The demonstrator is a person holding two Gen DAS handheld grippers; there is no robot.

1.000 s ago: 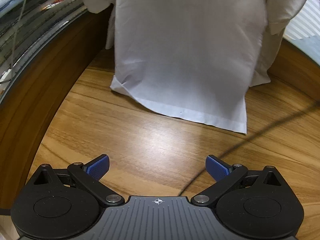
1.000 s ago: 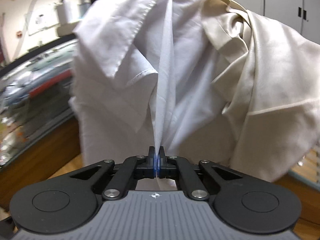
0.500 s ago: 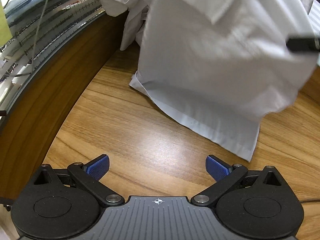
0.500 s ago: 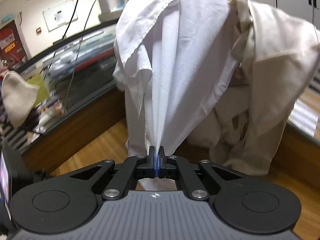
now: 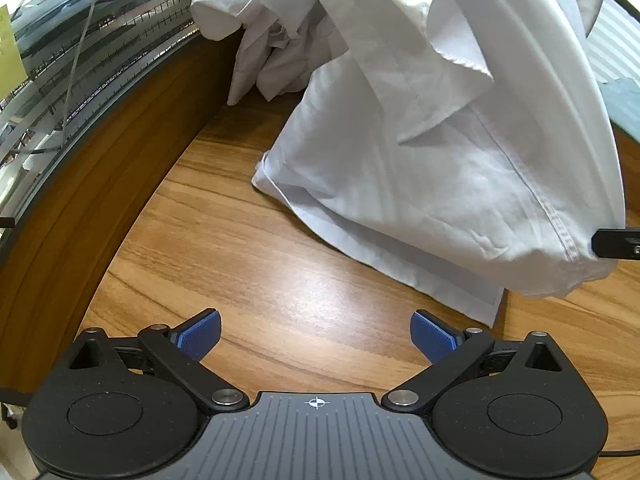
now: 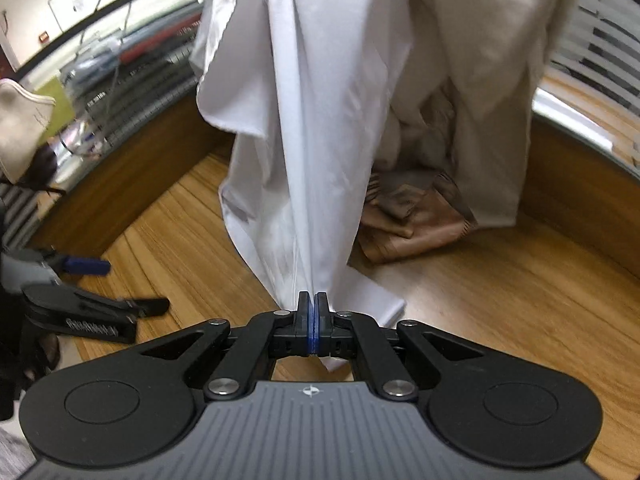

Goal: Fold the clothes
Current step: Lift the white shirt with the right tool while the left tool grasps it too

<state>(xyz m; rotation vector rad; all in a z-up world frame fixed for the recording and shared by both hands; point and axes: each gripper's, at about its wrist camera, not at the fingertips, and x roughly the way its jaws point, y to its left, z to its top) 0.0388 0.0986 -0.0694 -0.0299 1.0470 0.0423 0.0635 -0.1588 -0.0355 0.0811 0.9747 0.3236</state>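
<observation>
A white shirt (image 5: 420, 168) hangs in folds over the wooden table (image 5: 248, 264), its lower hem lying on the wood. My right gripper (image 6: 314, 312) is shut on a pinched edge of the white shirt (image 6: 316, 160), which stretches up and away from the jaws. In the left wrist view a black tip of the right gripper (image 5: 618, 242) shows at the right edge, against the cloth. My left gripper (image 5: 315, 334) stands open above bare wood, short of the hem, nothing between its blue pads. The left gripper (image 6: 86, 292) also appears low at the left of the right wrist view.
A cream garment (image 6: 480, 80) hangs behind the white shirt, and a brown cloth (image 6: 408, 216) lies crumpled under it. A raised wooden rim (image 5: 92, 184) with a glass case behind it bounds the table's left side. Another wooden rim (image 6: 580, 184) runs along the right.
My right gripper has come down and toward the table, pulling the white shirt with it; the cloth now hangs lower and spreads to the right. The left gripper has stayed put and open.
</observation>
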